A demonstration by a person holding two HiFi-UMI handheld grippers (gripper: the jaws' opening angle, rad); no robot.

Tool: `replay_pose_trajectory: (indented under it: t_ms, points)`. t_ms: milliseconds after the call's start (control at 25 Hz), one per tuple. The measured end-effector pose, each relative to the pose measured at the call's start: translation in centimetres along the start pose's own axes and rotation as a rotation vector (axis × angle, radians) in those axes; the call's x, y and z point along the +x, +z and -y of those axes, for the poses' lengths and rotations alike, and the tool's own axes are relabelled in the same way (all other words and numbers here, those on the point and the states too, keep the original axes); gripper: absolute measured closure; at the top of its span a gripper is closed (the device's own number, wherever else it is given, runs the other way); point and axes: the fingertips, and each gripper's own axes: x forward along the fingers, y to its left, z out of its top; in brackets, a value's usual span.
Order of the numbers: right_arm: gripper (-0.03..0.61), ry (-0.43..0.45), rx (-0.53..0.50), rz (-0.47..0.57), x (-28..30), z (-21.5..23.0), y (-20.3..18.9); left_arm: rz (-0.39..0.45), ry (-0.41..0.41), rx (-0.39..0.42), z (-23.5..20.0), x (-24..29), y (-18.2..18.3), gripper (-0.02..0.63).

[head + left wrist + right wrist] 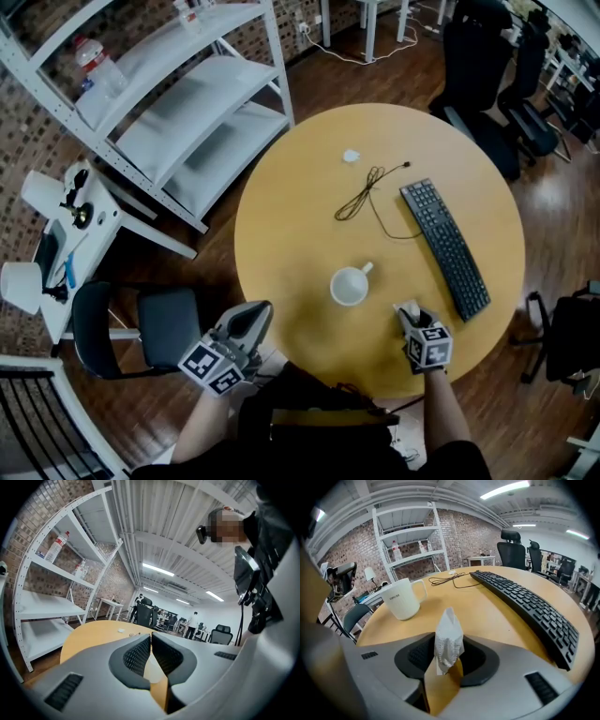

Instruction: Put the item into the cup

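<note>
1. Tissue (449, 639), white and crumpled, stands upright between the jaws of the right gripper (447, 657), whose pads press in on its lower part. Its top pokes up above them.
2. Seen from the head view, the right gripper (410, 315) sits low over the near right part of the round wooden table (281, 234), with the tissue (411, 308) showing at its tip.
3. The white cup (351, 285) stands upright on the table to the left of that gripper and apart from it. In the right gripper view the cup (404, 600) is ahead and to the left, its handle turned to the right.
4. A black keyboard (445, 247) lies to the right of the cup, and a thin black cable (361, 199) lies beyond it.
5. The left gripper (151, 641) has its jaws closed together with nothing between them. In the head view, the left gripper (248, 319) is at the table's near left edge.
</note>
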Motion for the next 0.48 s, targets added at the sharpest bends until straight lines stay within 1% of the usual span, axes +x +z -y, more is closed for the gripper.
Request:
replay_pose_trajectory:
  t_ms: [40, 160, 320, 360, 480]
  points:
    - [0.455, -0.001, -0.004, -0.004, 0.0, -0.1, -0.1, -0.002, -0.002, -0.001, 0.0, 0.0, -0.1, 0.609]
    - [0.465, 0.009, -0.012, 0.008, -0.5, -0.6, 0.2, -0.002, -0.008, -0.001, 0.2, 0.0, -0.2, 0.609]
    - [0.47, 0.03, -0.039, 0.07, -1.8, -1.9, 2.7, 0.008, -0.02, 0.002, 0.2, 0.0, 0.0, 0.609]
    - [0.479, 0.035, -0.051, 0.09, -2.1, -2.3, 3.4, 0.011, -0.024, 0.003, 0.2, 0.0, 0.0, 0.609]
    - [0.479, 0.043, -0.107, 0.146, -3.4, -3.5, 6.5, 0.029, -0.032, 0.004, 0.2, -0.1, 0.3, 0.609]
